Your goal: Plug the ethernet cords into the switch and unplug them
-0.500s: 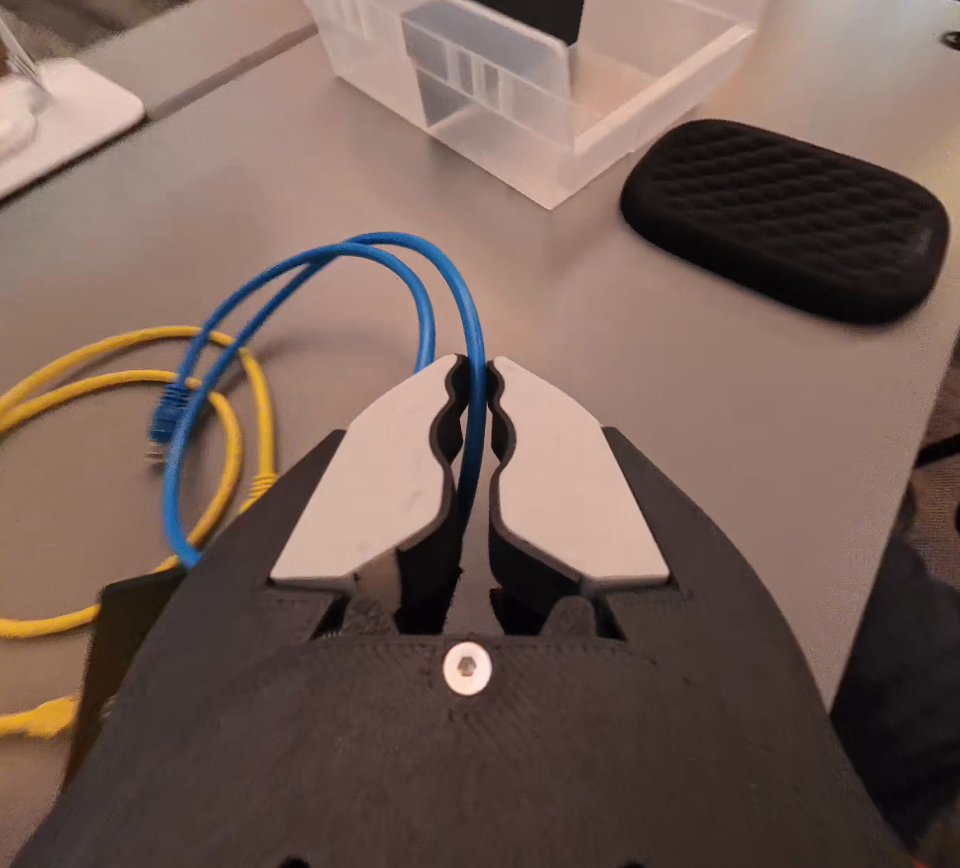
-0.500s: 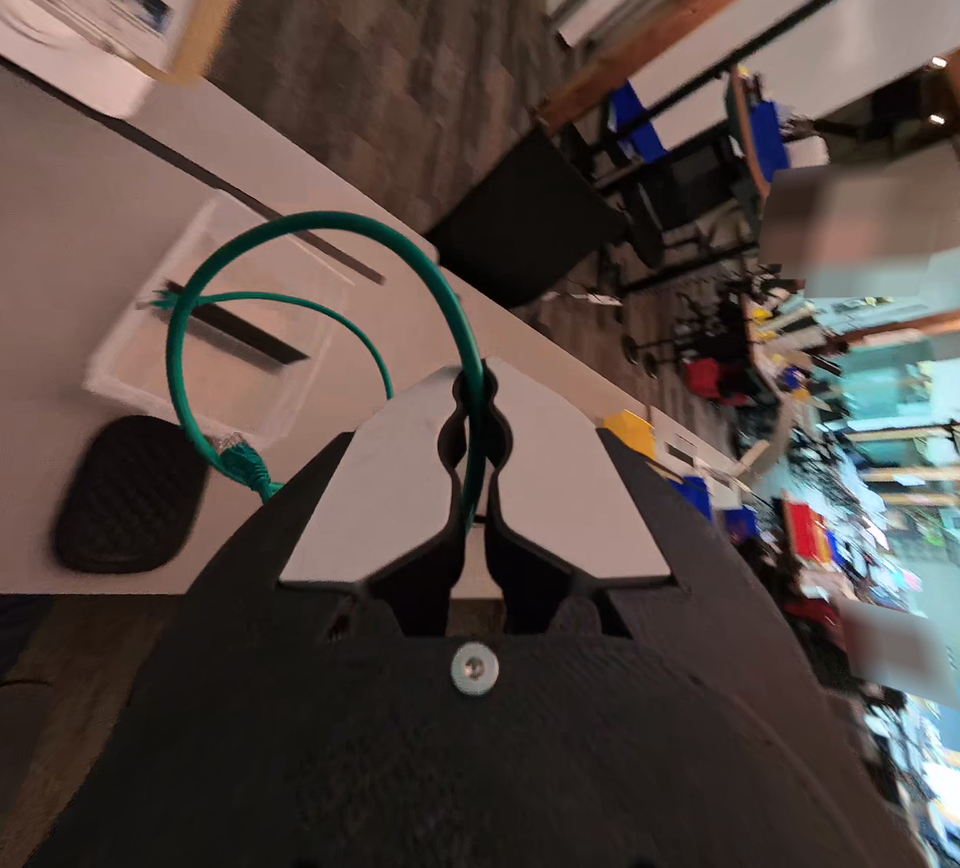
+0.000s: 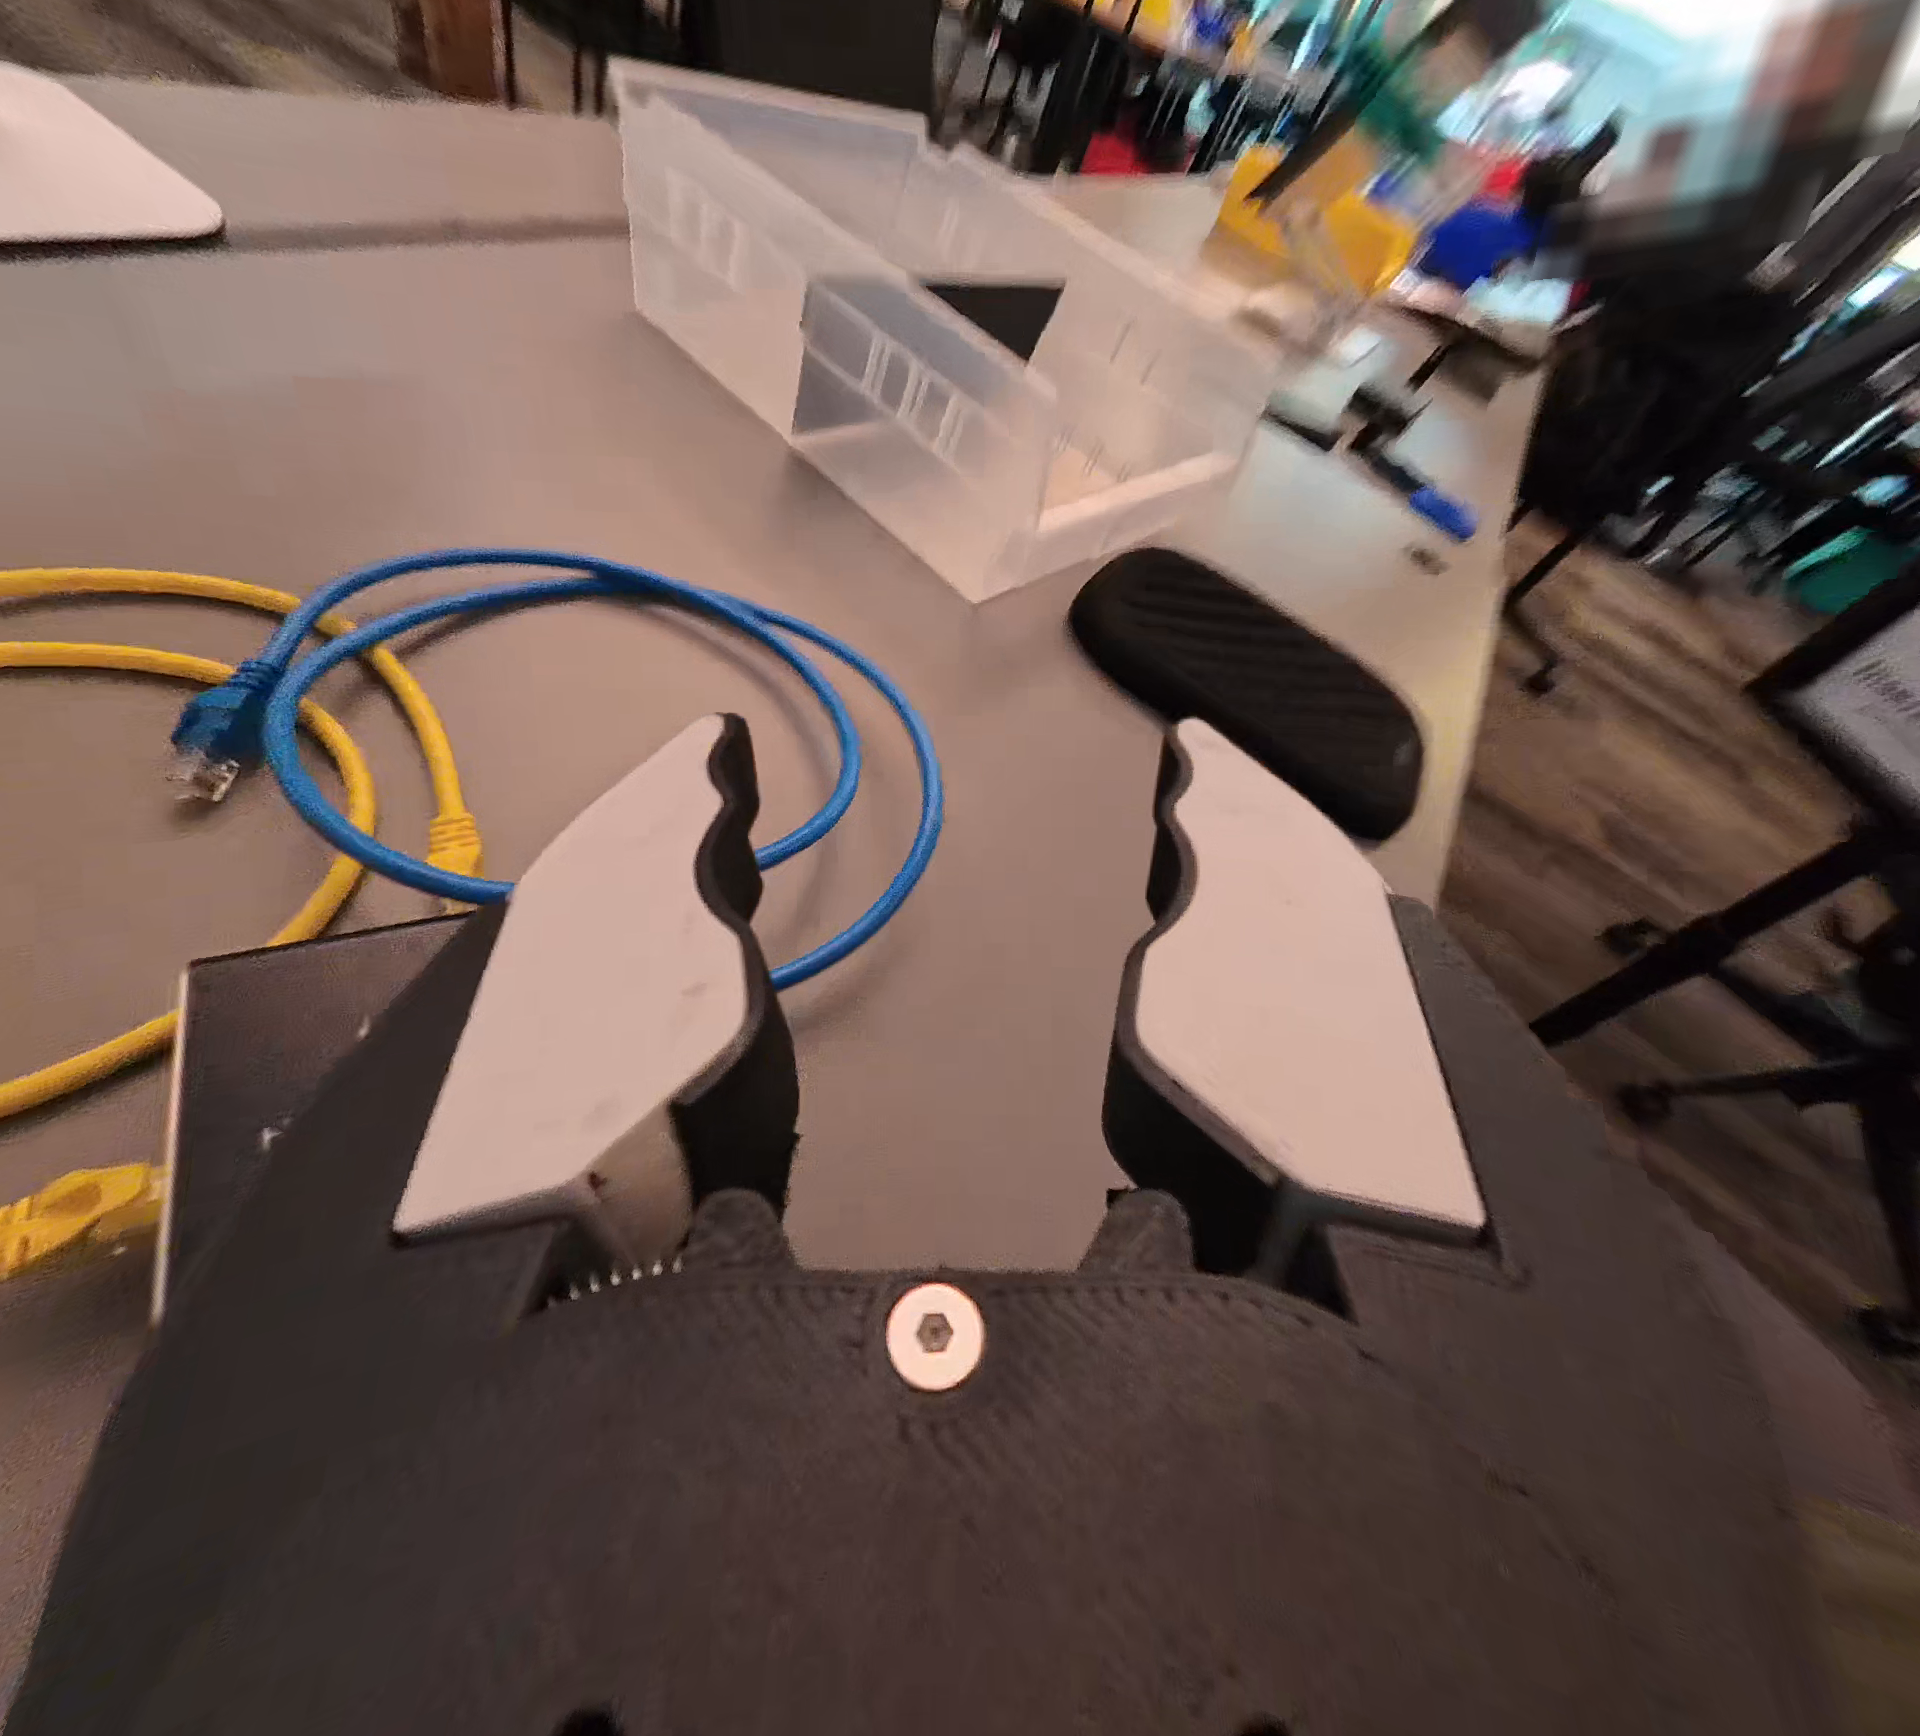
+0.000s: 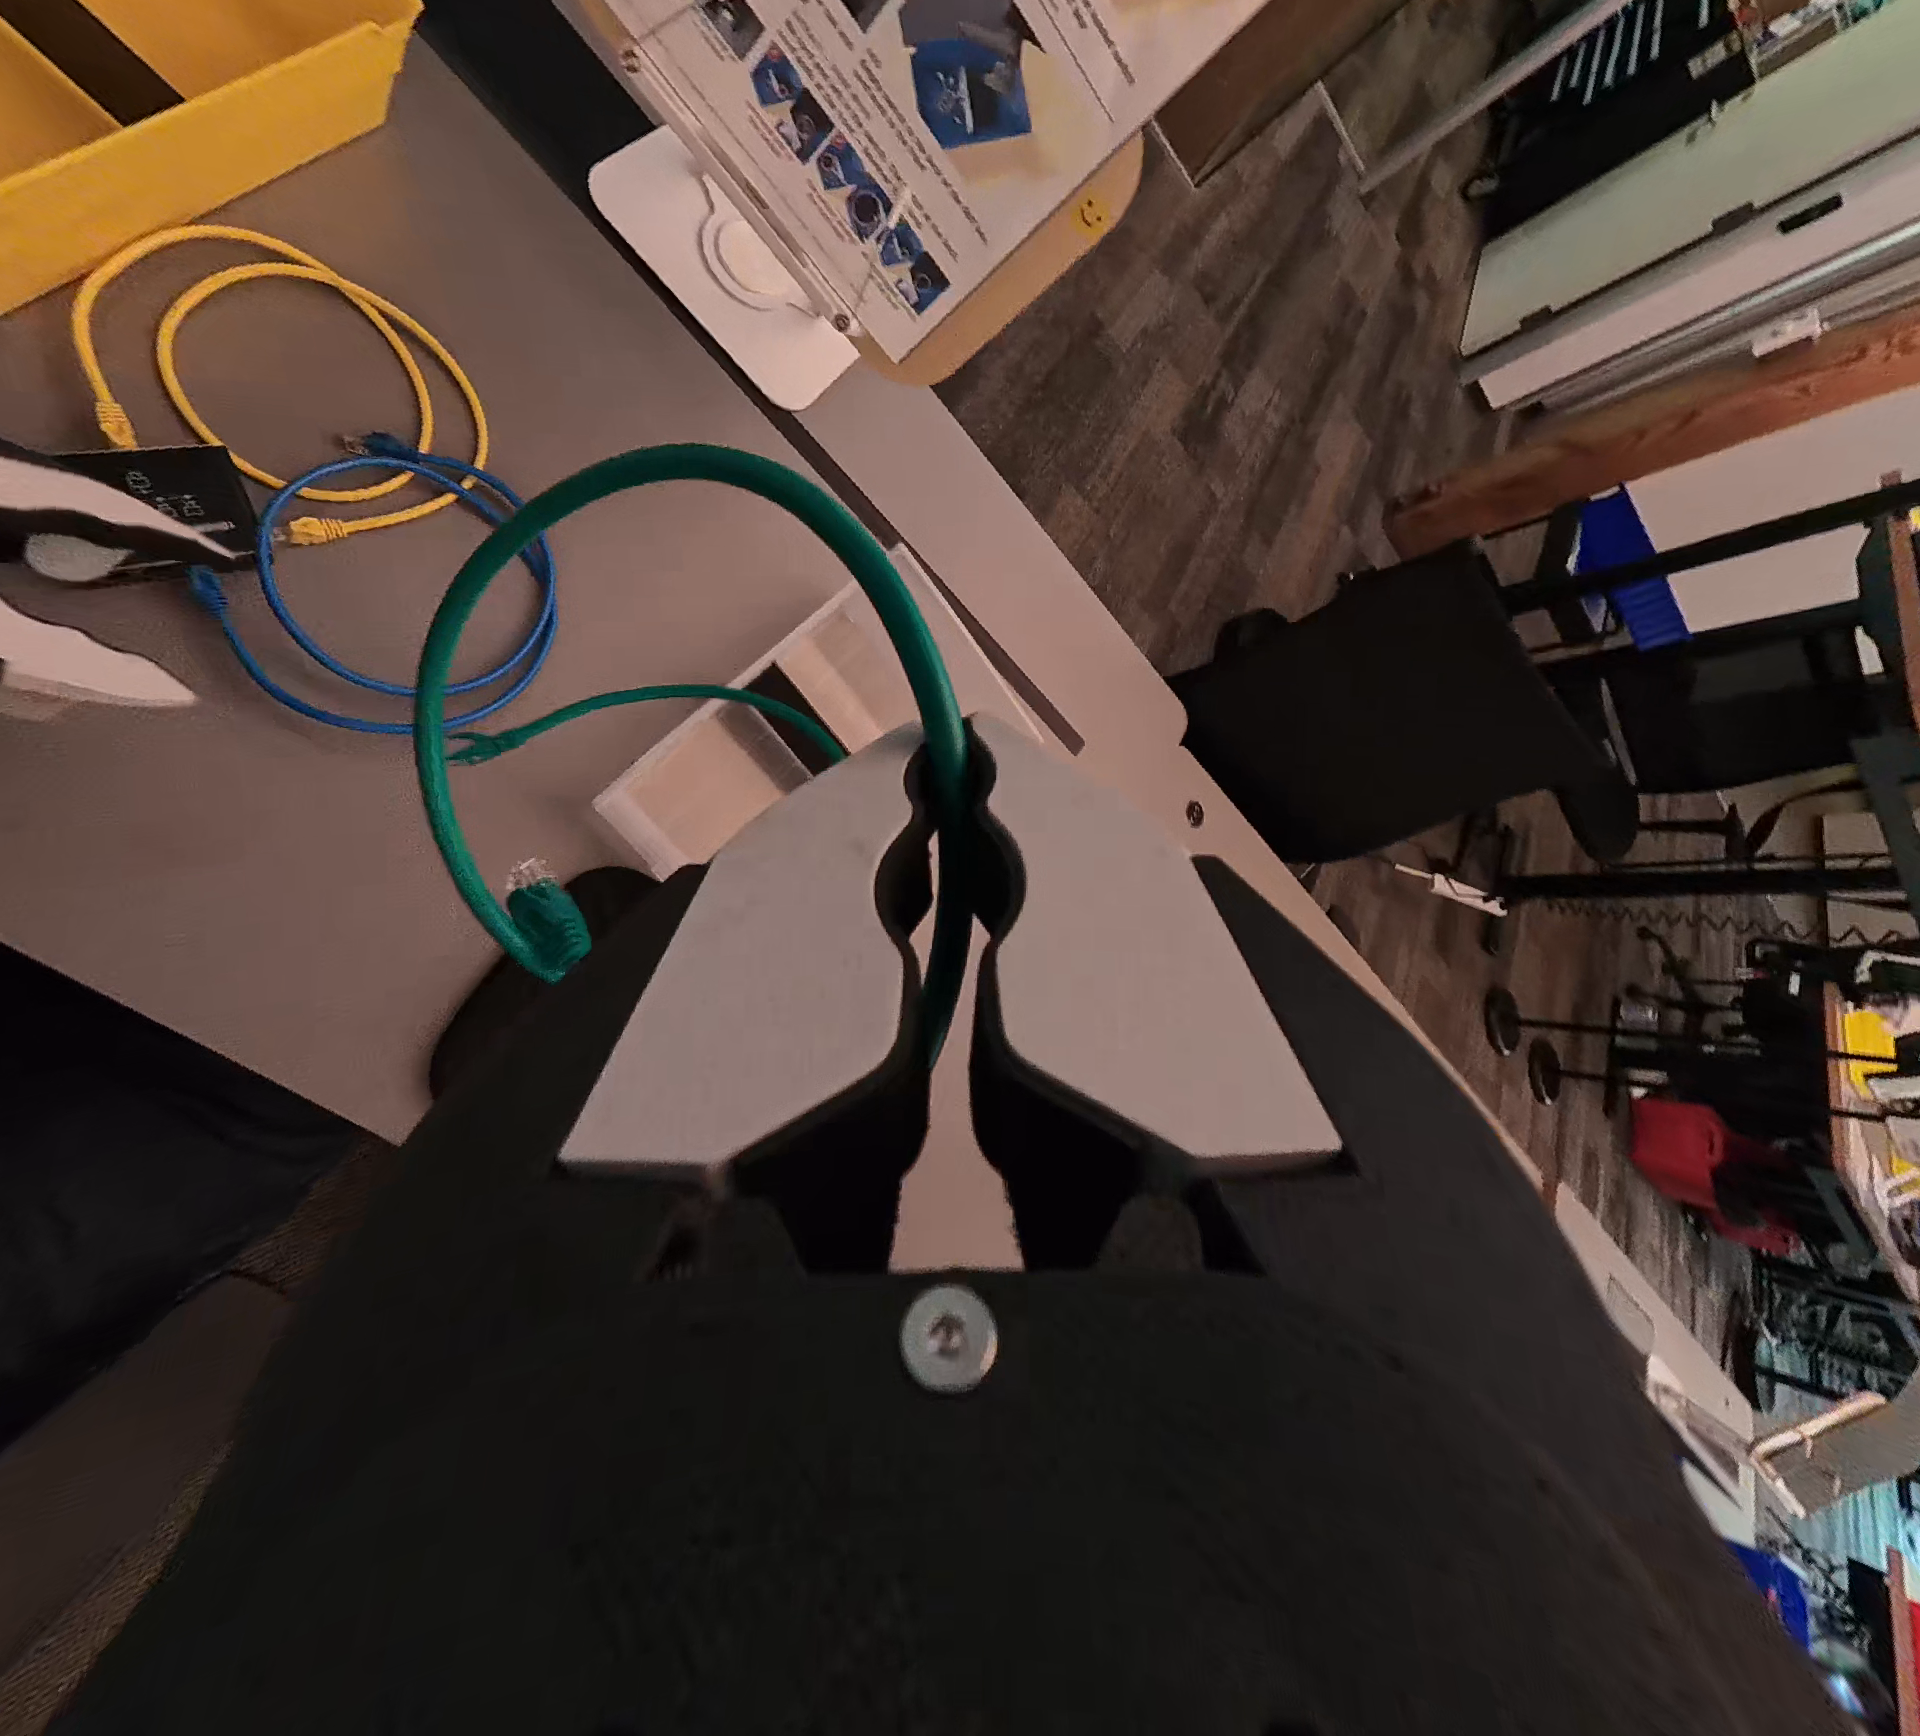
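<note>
Green cord (image 4: 665, 481) in right claw (image 4: 951, 736) (pinched)

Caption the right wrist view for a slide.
Right claw shut on a looped green ethernet cord above the grey table.

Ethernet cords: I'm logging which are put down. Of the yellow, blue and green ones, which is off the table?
The green ethernet cord: it arches up, pinched in the right gripper. The blue cord and yellow cord lie coiled on the grey table.

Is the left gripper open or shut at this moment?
Open. The left gripper has its fingers spread wide with bare table between them; the blue cord lies loose on the table.
</note>
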Available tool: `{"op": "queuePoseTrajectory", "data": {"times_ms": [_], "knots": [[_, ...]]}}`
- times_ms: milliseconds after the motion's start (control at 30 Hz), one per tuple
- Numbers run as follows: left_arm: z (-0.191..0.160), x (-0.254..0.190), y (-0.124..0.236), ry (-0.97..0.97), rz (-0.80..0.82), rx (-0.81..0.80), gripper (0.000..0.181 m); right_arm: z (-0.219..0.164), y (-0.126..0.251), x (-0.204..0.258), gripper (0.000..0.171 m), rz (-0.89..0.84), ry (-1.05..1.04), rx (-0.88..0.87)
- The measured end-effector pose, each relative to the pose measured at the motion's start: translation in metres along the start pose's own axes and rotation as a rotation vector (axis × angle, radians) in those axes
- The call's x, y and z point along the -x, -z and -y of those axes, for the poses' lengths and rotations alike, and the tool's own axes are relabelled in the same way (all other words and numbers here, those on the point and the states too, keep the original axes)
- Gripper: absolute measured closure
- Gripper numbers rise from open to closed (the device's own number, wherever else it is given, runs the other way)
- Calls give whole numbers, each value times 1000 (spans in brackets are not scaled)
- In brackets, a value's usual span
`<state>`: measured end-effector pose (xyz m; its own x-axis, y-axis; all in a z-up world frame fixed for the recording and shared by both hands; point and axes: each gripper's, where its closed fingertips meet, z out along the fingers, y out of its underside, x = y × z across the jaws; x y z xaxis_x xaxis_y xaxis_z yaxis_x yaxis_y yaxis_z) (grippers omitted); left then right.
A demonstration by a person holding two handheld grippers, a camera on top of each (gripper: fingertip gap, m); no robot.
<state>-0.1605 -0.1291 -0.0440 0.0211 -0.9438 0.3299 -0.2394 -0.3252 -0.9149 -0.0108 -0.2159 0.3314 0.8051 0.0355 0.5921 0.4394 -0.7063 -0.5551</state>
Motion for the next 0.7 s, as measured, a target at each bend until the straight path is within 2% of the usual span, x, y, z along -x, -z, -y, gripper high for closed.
{"op": "queuePoseTrajectory", "data": {"times_ms": [167, 300, 433, 467, 500, 567, 633, 700], "knots": [[65, -28, 29, 186, -276, -203, 118, 15, 3, 19, 169, -2, 45, -46], [89, -35, 8, 303, -363, -194, 100, 24, 11, 32, 169, -2, 83, -69], [102, -61, -17, 488, -552, -177, 95, 30, 21, 43, 169, 0, 115, -87], [100, -70, -22, 508, -597, -147, 99, 31, 23, 45, 169, 1, 120, -90], [94, -78, -26, 513, -630, -101, 113, 31, 25, 46, 169, 0, 124, -94], [82, -98, -28, 477, -728, -20, 162, 30, 27, 47, 169, -2, 130, -94], [74, -113, -27, 447, -787, 27, 167, 27, 29, 44, 168, -12, 131, -91], [73, -114, -24, 410, -774, 29, 167, 21, 28, 42, 168, -11, 131, -85]]}}
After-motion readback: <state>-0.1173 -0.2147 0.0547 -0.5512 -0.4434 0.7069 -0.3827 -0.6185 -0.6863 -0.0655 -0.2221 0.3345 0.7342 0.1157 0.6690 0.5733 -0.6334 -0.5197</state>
